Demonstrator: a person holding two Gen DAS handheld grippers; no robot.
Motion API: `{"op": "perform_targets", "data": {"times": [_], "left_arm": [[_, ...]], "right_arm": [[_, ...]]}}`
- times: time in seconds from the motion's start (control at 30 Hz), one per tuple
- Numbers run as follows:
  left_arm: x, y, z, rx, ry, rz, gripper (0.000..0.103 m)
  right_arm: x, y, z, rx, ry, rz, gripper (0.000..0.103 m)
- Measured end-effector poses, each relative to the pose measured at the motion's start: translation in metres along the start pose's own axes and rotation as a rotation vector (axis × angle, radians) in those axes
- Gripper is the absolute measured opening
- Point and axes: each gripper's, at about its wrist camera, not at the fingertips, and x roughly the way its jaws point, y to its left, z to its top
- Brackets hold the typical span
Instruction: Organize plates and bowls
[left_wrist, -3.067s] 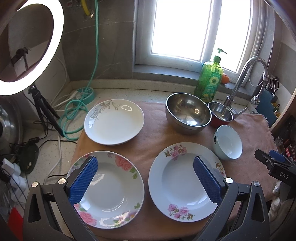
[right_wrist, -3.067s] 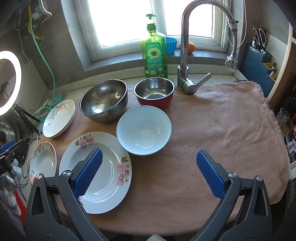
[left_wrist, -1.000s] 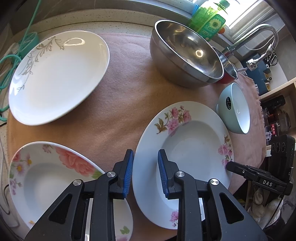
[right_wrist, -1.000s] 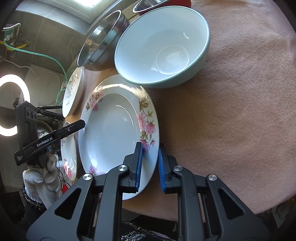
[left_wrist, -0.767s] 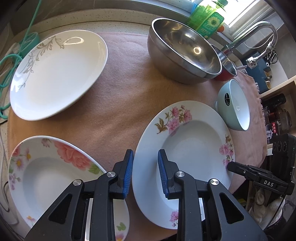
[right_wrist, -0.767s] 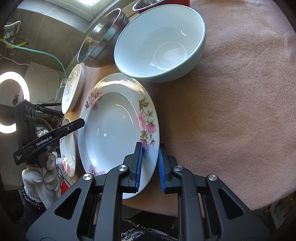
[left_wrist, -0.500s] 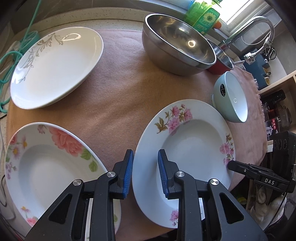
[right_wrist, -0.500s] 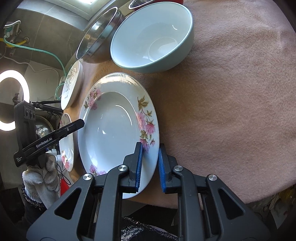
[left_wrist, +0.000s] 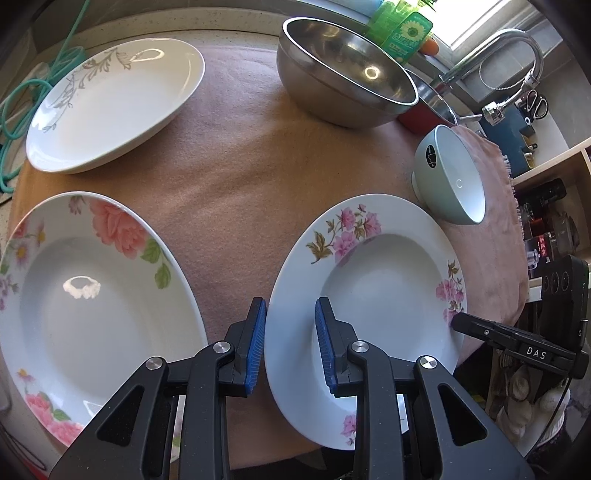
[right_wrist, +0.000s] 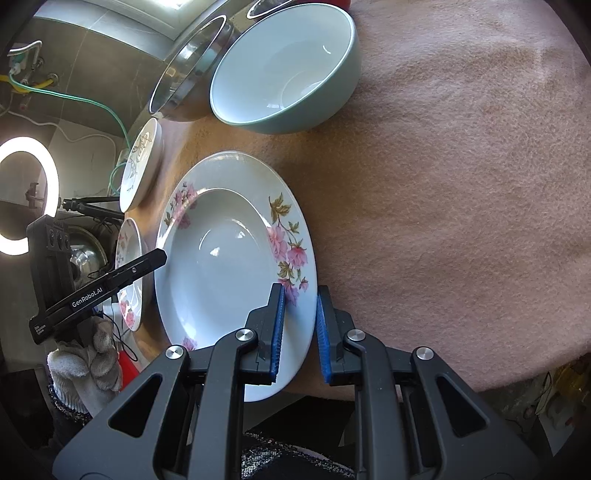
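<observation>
Left wrist view — left gripper pinches pink-flowered plate rim.

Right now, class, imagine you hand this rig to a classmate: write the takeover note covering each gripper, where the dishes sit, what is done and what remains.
Left gripper: shut on the pink-flower plate, at its left rim.
Right gripper: shut on the same plate's right rim.
Peony plate lies left of it on the cloth; leaf-pattern plate behind that.
Steel bowl, red bowl and green bowl stand separately at the back and right.
Done: plate gripped. Nothing is stacked.
Left: stack the plates, nest the bowls.
</observation>
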Motion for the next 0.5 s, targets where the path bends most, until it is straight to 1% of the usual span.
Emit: {"op": "perform_targets", "data": {"times": [0.2, 0.5], "left_arm": [[-0.0018, 0.0003, -0.0041, -0.019, -0.010, -0.008, 0.025], [-0.0033, -0.0022, -0.0049, -0.016, -0.026, 0.005, 0.025]], "right_arm": [[0.0021, 0.0032, 0.0006, -0.017, 0.003, -0.015, 0.017], [0.0037, 0.0049, 0.0008, -0.025, 0.005, -0.033, 0.019]]}}
